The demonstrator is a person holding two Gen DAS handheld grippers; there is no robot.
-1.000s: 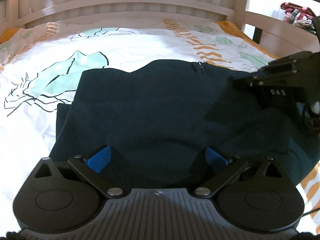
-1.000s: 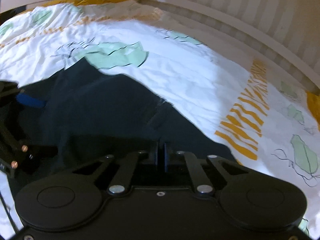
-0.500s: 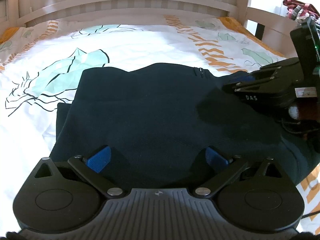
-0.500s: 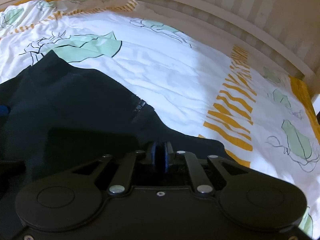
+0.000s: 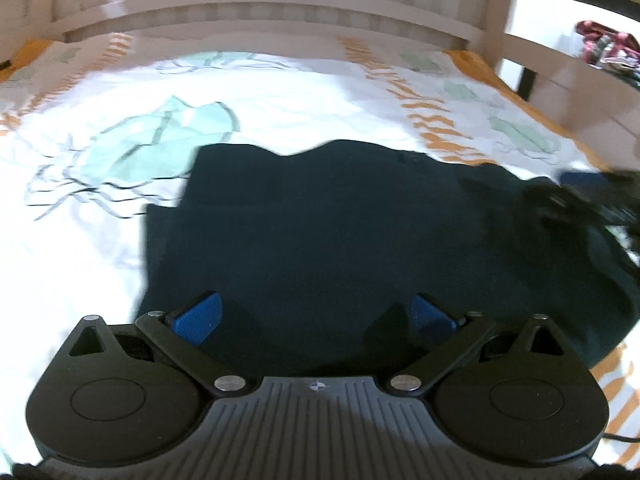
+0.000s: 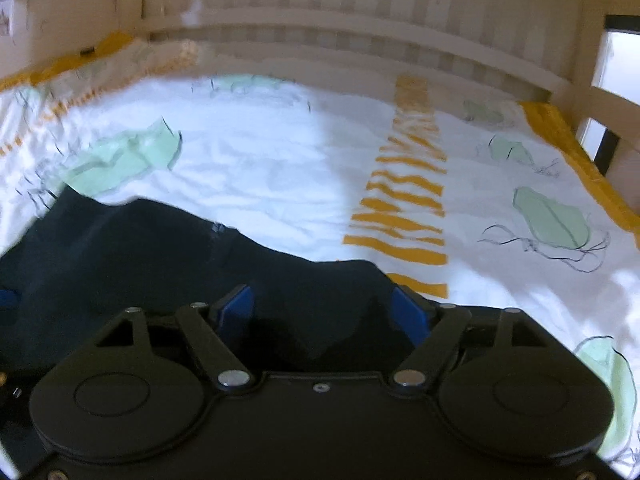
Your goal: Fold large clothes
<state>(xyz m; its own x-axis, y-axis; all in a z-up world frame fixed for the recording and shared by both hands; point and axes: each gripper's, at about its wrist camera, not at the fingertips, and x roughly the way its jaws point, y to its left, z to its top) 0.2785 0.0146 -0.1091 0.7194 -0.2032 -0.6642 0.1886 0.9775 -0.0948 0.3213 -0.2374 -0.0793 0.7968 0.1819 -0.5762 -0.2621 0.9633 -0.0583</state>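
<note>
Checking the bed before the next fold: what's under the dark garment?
The printed bedsheet runs under the dark garment on every visible side. Anything beneath its middle is covered.

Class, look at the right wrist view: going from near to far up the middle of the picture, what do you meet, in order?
Right hand-held gripper → dark garment → patterned bedsheet → slatted bed rail.
</note>
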